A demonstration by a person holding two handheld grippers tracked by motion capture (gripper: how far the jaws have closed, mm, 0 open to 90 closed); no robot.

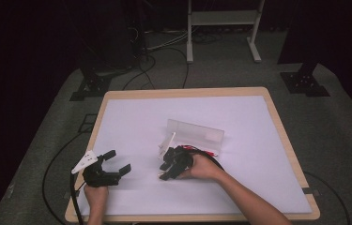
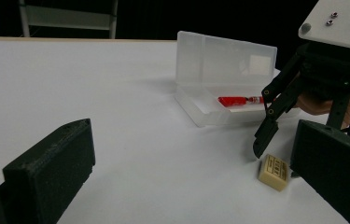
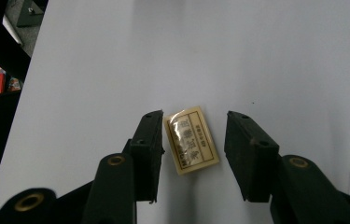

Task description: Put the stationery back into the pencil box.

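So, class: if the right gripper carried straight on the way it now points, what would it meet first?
Most likely the small cream eraser, lying on the white table between the right gripper's open jaws; how far above it the pads stand is unclear.

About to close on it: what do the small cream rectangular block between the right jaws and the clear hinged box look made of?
Small cream rectangular block: probably rubber, like an eraser, in a glossy printed wrapper that catches glare. Clear hinged box: translucent frosted plastic; the red item inside shows through.
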